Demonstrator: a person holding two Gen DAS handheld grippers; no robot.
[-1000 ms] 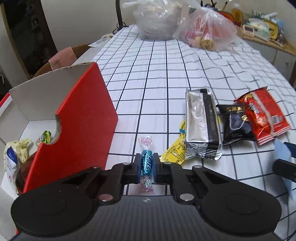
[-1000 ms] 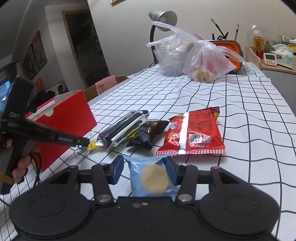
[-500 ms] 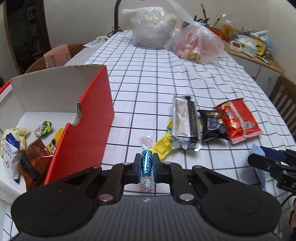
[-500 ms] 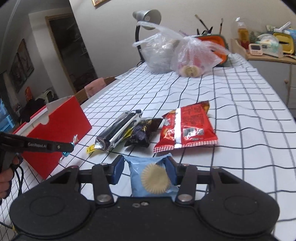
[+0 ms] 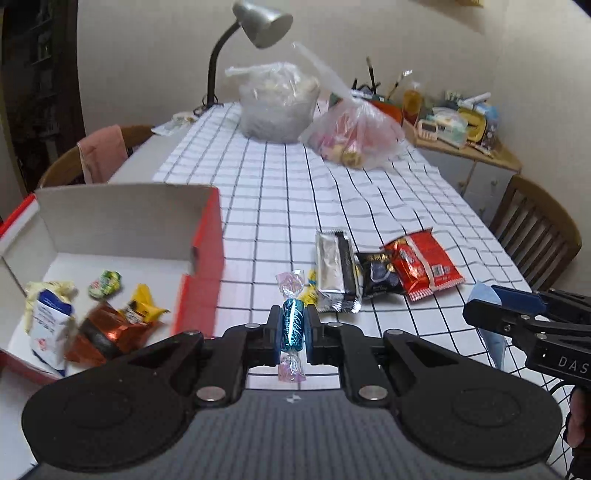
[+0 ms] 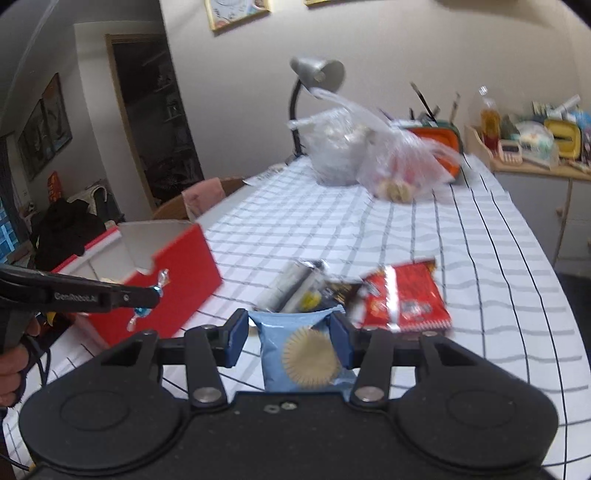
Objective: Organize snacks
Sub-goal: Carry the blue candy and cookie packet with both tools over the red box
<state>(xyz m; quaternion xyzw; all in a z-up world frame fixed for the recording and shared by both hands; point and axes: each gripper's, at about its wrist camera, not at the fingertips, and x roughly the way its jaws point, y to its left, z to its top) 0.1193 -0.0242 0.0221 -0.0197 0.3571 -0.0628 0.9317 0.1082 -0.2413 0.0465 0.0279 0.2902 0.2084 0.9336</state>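
My left gripper (image 5: 293, 328) is shut on a blue foil candy (image 5: 293, 325) with pink twisted ends, held above the table just right of the red box (image 5: 201, 258). Inside the open box lie several wrapped snacks (image 5: 99, 317). My right gripper (image 6: 288, 332) is shut on a light blue biscuit packet (image 6: 299, 350) and shows at the right edge of the left wrist view (image 5: 517, 317). On the checked cloth lie a silver bar (image 5: 334, 273), a black packet (image 5: 380, 278), a red packet (image 5: 423, 264) and a yellow wrapper (image 5: 308, 291). The left gripper (image 6: 147, 295) with its candy appears at the left of the right wrist view.
At the far end of the table stand two full plastic bags (image 5: 280, 99), (image 5: 354, 136) and a desk lamp (image 5: 258, 26). Wooden chairs (image 5: 535, 236), (image 5: 99, 155) flank the table. A cluttered side cabinet (image 5: 454, 125) is at the back right. A hand (image 6: 13, 365) holds the left tool.
Both grippers rose from the table with their snacks. The left one drew back so the inside of the red box came into view; the right one lifted beside it.
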